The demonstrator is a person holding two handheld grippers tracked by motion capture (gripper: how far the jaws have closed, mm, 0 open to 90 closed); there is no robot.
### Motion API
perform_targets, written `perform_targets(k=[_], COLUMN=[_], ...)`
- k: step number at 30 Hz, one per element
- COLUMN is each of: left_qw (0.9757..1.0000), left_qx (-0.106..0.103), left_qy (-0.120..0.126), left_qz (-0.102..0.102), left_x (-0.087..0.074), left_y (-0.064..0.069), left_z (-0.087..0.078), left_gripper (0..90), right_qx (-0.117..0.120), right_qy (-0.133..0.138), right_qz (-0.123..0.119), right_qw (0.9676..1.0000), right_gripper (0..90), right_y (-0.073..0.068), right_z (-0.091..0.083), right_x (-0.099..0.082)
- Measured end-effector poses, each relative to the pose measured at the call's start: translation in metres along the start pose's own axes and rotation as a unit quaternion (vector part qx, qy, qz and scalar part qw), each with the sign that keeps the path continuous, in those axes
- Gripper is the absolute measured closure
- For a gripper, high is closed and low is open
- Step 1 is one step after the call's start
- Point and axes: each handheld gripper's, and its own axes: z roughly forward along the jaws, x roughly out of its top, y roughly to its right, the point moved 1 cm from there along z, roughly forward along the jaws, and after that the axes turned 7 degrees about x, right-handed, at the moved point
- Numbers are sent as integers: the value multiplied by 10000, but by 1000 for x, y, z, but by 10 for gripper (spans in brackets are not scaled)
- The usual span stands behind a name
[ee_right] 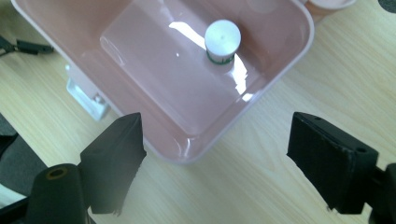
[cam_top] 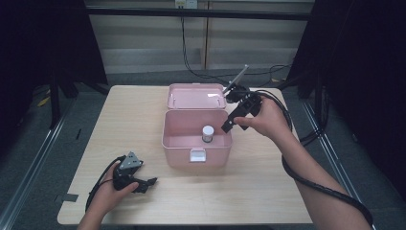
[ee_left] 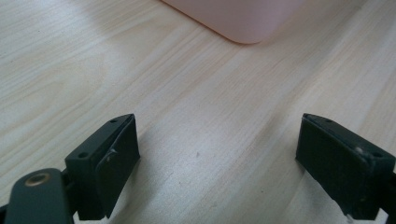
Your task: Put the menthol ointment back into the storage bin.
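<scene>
A pink box (cam_top: pixel 178 154) stands open at the middle of the table, its lid (cam_top: pixel 194 96) tipped back. Inside it a small white bottle (cam_top: pixel 208 133) with a white cap stands upright. My right gripper (cam_top: pixel 229 125) hovers at the box's right rim, pointing down and left, open with nothing between its fingers. In the right gripper view the bottle (ee_right: pixel 222 41) sits beyond the gripper (ee_right: pixel 215 154), on the box floor (ee_right: pixel 140 60). My left gripper (cam_top: pixel 146 184) rests low over the table at the front left, open and empty. In the left gripper view, the gripper (ee_left: pixel 217 163) faces a corner of the box (ee_left: pixel 238 18).
The wooden table (cam_top: pixel 139 115) has bare room left and right of the box. A white latch (cam_top: pixel 197 155) sits on the box's front wall. Black cables trail from both grippers, and dark curtains flank the table.
</scene>
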Motion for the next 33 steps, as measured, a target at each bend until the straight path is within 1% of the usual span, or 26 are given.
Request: perform_targets(k=[6,9,12,14,17,21,22,26,29,33], left_qw=[10000,10000,10000,10000,10000,10000,10000,10000,10000,10000], left_qx=[1,1,3,3,2,1,-8,0,-2,-1], left_qy=[2,2,5,5,3,4,4,-2,-22,-22], left_qz=[-3,-2,-5,-3,-4,-5,-27,-11,28,25], left_x=[0,0,0,0,0,0,0,0,0,0], left_y=[0,0,0,0,0,0,0,0,0,0], left_z=[0,0,0,0,0,0,0,0,0,0], left_gripper=[126,126,126,126,126,126,126,126,126,126], right_qx=[-31,-29,-69,-41,13,28,49,95,88,127], right_qy=[-56,-129,-176,-151,-153,-90,-71,-56,-35,9], right_qz=[-58,-85,-162,-182,-169,-154,-173,-172,-224,-326], right_qw=[10000,9999,9997,9997,9997,9998,9998,9998,9997,9994], right_gripper=[188,190,190,190,190,190,189,189,189,188], right_y=[4,5,5,5,8,13,15,20,22,25], right_z=[-4,-6,-7,-8,-9,-9,-9,-6,-2,7], right_x=[-13,-19,-27,-31,-39,-49,-51,-61,-69,-78])
